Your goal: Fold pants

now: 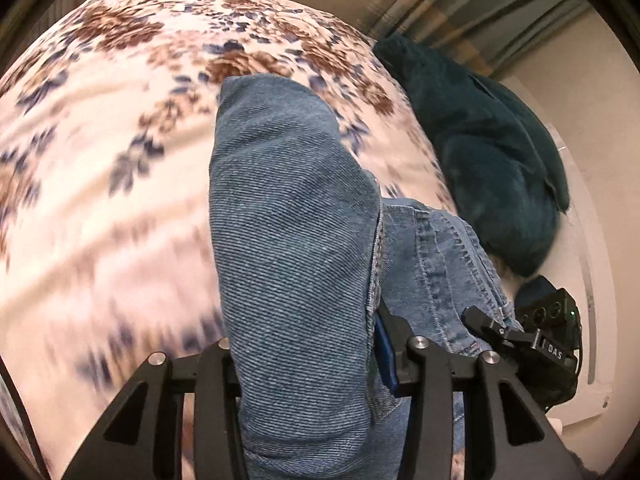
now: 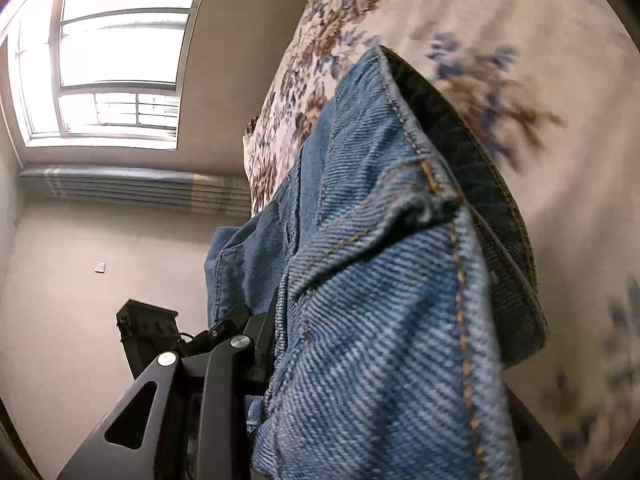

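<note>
The blue denim pants (image 1: pixel 292 240) hang lifted over the floral bedspread (image 1: pixel 100 152). My left gripper (image 1: pixel 316 360) is shut on a fold of the pants, which drapes over its fingers and hides the tips. In the left wrist view the other gripper (image 1: pixel 532 336) shows at the lower right, holding the seamed edge. In the right wrist view my right gripper (image 2: pixel 304 360) is shut on the pants (image 2: pixel 380 300) near the waistband, with the dark inner band showing at the right. The cloth hides its right finger. The left gripper (image 2: pixel 160 332) shows beside it.
A dark teal pillow or blanket (image 1: pixel 492 168) lies at the bed's right edge by the wall. A striped curtain (image 1: pixel 460 12) hangs behind. In the right wrist view a window (image 2: pixel 116 48), a bare wall and the floral bedspread (image 2: pixel 520 80) fill the surroundings.
</note>
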### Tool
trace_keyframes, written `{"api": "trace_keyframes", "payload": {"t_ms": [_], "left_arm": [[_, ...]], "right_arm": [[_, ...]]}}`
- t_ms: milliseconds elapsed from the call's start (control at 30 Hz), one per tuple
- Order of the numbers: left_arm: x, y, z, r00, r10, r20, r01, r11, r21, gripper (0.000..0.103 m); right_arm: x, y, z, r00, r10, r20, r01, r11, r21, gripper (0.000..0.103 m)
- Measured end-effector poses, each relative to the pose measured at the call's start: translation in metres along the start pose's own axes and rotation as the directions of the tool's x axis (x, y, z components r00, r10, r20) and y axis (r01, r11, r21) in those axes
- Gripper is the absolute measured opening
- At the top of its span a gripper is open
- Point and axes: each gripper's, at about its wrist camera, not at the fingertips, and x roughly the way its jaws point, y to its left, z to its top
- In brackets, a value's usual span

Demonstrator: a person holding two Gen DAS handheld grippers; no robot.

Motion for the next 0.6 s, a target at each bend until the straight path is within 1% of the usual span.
{"api": "trace_keyframes", "payload": {"t_ms": [67,100,133,167,200,233,267,300,333,367,400,467,533,567,600], "left_arm": [[0.022,0.02,0.025,1.0,0.0,0.004,0.0,1.0,0.007,0.04],[0.032,0.03,0.032,1.0,-0.004,0.002,0.004,1.0,-0.003,0.041],[0.043,0.038,0.036,1.0,-0.007,-0.002,0.007,1.0,-0.023,0.042],[0.057,0.048,0.038,1.0,-0.01,-0.011,0.01,0.999,-0.049,0.043],[0.075,0.061,0.036,0.999,-0.026,-0.033,0.023,0.997,-0.077,0.044],[0.088,0.073,0.033,0.998,-0.034,-0.055,0.028,0.994,-0.105,0.047],[0.101,0.086,0.028,0.996,-0.026,-0.085,0.015,0.991,-0.136,0.055],[0.113,0.098,0.023,0.993,-0.025,-0.114,0.006,0.987,-0.164,0.059],[0.117,0.107,0.02,0.992,-0.055,-0.115,0.032,0.982,-0.186,0.061],[0.116,0.113,0.018,0.991,-0.087,-0.105,0.065,0.978,-0.199,0.062],[0.115,0.114,0.018,0.989,-0.102,-0.105,0.079,0.977,-0.198,0.063],[0.112,0.108,0.019,0.99,-0.07,-0.12,0.047,0.983,-0.18,0.068],[0.103,0.096,0.022,0.989,0.011,-0.146,-0.034,0.987,-0.155,0.068],[0.095,0.092,0.023,0.988,0.055,-0.144,-0.076,0.986,-0.147,0.07],[0.084,0.083,0.024,0.983,0.124,-0.135,-0.141,0.983,-0.121,0.071]], "right_arm": [[0.032,0.003,0.02,1.0,-0.004,0.009,0.004,1.0,-0.006,0.033],[0.056,0.006,0.037,1.0,-0.011,0.011,0.011,1.0,-0.006,0.033],[0.068,-0.001,0.047,1.0,-0.019,0.01,0.019,1.0,-0.005,0.033],[0.085,0.002,0.06,0.999,-0.033,0.002,0.033,0.999,-0.007,0.033],[0.093,-0.005,0.066,0.998,-0.056,-0.007,0.056,0.998,-0.008,0.033],[0.102,-0.016,0.068,0.996,-0.091,-0.02,0.09,0.996,-0.009,0.033],[0.114,-0.015,0.072,0.991,-0.129,-0.034,0.129,0.992,-0.01,0.034],[0.119,-0.022,0.07,0.984,-0.174,-0.05,0.173,0.985,-0.02,0.036],[0.126,-0.029,0.068,0.974,-0.217,-0.069,0.215,0.976,-0.034,0.046],[0.129,-0.037,0.065,0.962,-0.259,-0.084,0.256,0.966,-0.041,0.053],[0.129,-0.045,0.063,0.961,-0.259,-0.092,0.257,0.966,-0.032,0.055],[0.126,-0.051,0.064,0.964,-0.246,-0.096,0.247,0.969,-0.004,0.06],[0.115,-0.048,0.059,0.954,-0.282,-0.104,0.282,0.959,-0.012,0.064],[0.116,-0.044,0.062,0.94,-0.323,-0.106,0.321,0.946,-0.036,0.074],[0.119,-0.036,0.066,0.927,-0.361,-0.1,0.358,0.932,-0.055,0.082]]}}
